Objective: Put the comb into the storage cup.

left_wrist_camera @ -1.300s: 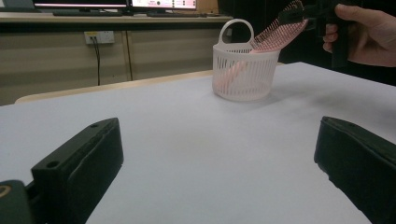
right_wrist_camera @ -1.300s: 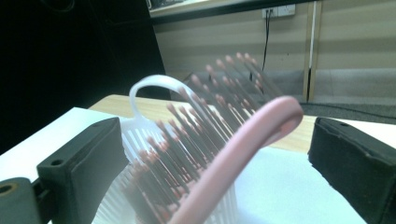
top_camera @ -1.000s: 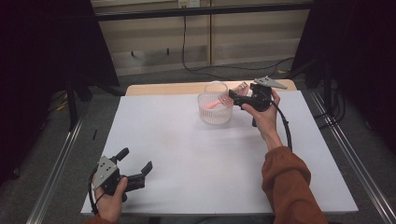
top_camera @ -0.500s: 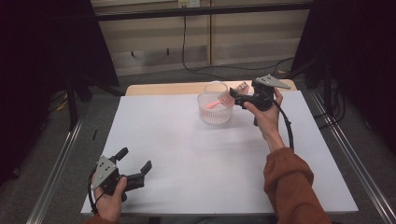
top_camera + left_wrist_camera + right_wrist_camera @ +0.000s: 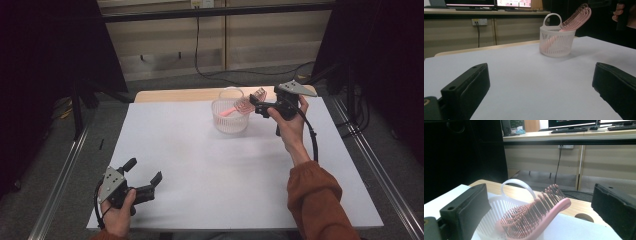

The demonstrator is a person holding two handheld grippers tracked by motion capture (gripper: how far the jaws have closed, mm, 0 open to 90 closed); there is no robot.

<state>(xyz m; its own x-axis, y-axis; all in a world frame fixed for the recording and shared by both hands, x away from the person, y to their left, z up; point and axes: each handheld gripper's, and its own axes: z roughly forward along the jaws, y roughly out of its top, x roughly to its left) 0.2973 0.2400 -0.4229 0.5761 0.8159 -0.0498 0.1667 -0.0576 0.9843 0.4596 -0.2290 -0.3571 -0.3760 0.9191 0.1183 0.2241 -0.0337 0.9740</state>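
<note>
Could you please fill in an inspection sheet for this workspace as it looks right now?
Surface: white table top, bare apart from the basket; wooden edge at the far side.
Job's things: white slotted basket upright near the far edge; pink hairbrush leaning in it, handle down, bristled head over the rim.
Clutter: nothing seen.
Grippers: right tool open, raised close beside the brush head, not holding it; left tool open, low at the near left corner, holding nothing.
Cables: black cable trailing from the right tool; another hangs down the far wall.
Surroundings: dark curtains either side, desk with monitors behind.

The hairbrush (image 5: 244, 106) leans in the basket (image 5: 230, 120) at the table's (image 5: 210, 165) far edge.
</note>
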